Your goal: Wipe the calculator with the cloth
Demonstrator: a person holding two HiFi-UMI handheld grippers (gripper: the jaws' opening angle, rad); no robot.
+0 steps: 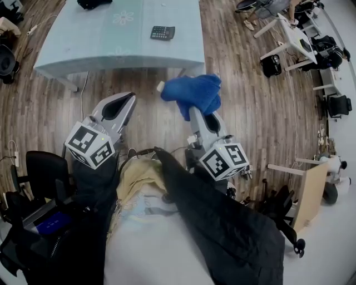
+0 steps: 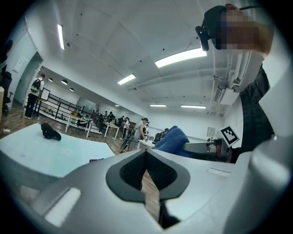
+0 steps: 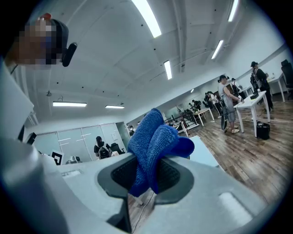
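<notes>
The dark calculator [image 1: 162,33] lies on the pale blue table [image 1: 111,44], near its front right part; in the left gripper view the calculator [image 2: 96,160] is a small dark slab on that table [image 2: 50,155]. My right gripper [image 1: 196,114] is short of the table, over the wood floor, shut on a bunched blue cloth [image 1: 193,93]. The right gripper view shows the cloth [image 3: 153,146] clamped between the jaws and bulging upward. To its left, my left gripper [image 1: 127,99] is also over the floor, shut and holding nothing, and well apart from the calculator.
A black bag [image 1: 93,3] lies at the table's far edge. White desks [image 1: 295,36] with bags stand at the right, a black office chair [image 1: 47,172] at the left, and a wooden panel [image 1: 308,192] at the lower right. Several people stand far off.
</notes>
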